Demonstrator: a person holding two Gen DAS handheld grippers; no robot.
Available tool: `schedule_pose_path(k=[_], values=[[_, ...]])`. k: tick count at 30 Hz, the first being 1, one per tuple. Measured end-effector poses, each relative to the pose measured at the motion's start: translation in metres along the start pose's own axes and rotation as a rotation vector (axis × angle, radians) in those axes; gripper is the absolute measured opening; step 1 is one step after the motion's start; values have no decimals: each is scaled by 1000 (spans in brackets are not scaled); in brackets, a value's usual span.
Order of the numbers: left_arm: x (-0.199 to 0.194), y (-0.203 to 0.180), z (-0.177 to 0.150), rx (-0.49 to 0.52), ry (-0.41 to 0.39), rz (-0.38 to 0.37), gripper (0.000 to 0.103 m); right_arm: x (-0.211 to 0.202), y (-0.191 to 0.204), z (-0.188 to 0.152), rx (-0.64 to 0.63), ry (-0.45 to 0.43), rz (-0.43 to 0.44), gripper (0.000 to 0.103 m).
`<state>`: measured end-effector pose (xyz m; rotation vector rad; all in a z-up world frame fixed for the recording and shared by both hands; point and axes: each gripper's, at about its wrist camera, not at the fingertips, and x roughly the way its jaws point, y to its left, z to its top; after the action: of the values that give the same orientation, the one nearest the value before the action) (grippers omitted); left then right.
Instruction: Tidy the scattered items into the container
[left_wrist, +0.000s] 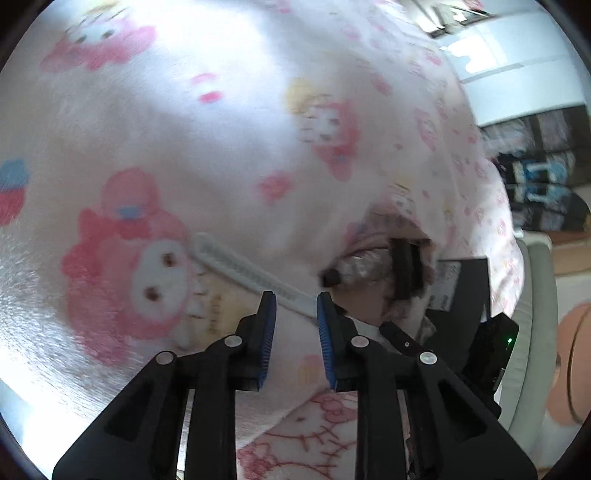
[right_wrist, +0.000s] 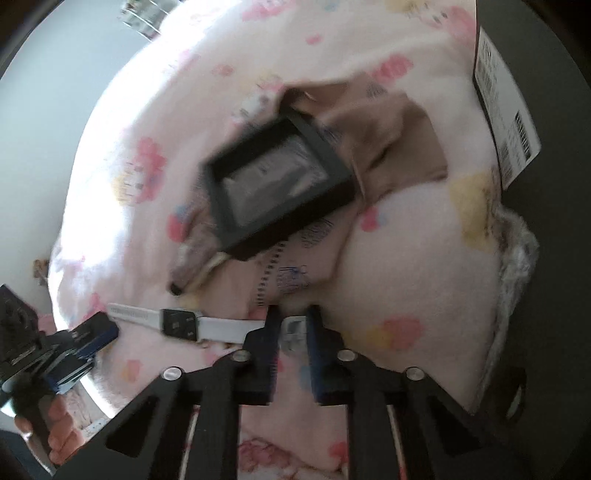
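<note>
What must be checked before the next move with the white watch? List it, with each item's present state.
1. Buckle end of the white watch lies between the fingers of the right gripper: ok.
2. Right gripper clamped firmly on the strap: cannot tell, the view is blurred.
3. Left gripper open, with the other strap end at its fingertips and not gripped: ok.
4. Black box open: ok.
5. Box sitting level: not ok, it lies tilted on the folds of the pink blanket.
6. Room inside the box: cannot tell, something grey and shiny shows inside.
</note>
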<state>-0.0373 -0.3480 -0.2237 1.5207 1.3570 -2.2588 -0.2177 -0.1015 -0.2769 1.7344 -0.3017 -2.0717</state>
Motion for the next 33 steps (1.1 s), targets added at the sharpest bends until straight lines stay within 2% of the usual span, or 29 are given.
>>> schedule_pose_path(k=[6,7,8,10,13,14,15,16,17,20,24,25,27,30,32,33], values=[[5,-27,-5,53,75,-143,22,-26,27,-4,-64,-48,62,11],[6,-29,-5,49,87,-170,23,-26,40,4,-88,-57,76,11],[6,-31,-6,42,101,-202,25,-29,49,5,-113,-70,85,11],[5,-31,-6,22,105,-231,38,-18,83,13,-199,-87,94,11],[7,-27,-3,-11,119,-247,40,7,118,20,-268,-56,114,11],[10,-25,-1,-26,135,-251,40,-16,101,11,-284,-42,118,11],[14,-24,-1,-33,160,-259,42,-20,100,4,-303,-35,122,11],[17,-24,-1,-37,175,-264,50,-24,98,0,-314,-25,136,11],[20,-24,-2,-45,198,-276,52,-29,93,-3,-312,-20,144,11],[31,-24,-4,-77,250,-306,53,-56,81,-21,-333,-16,149,11],[41,-28,-6,-96,281,-304,53,-50,88,-21,-348,-10,163,11],[46,-29,-5,-106,294,-303,45,-42,93,-22,-360,-4,169,11],[53,-31,-5,-110,307,-291,40,-43,93,-25,-378,10,176,11],[54,-34,-5,-107,295,-275,25,-47,92,-30,-404,11,157,12],[57,-33,-5,-116,295,-268,16,-49,84,-31,-385,27,191,14],[58,-33,-5,-118,293,-264,6,-48,81,-31,-379,32,202,15]])
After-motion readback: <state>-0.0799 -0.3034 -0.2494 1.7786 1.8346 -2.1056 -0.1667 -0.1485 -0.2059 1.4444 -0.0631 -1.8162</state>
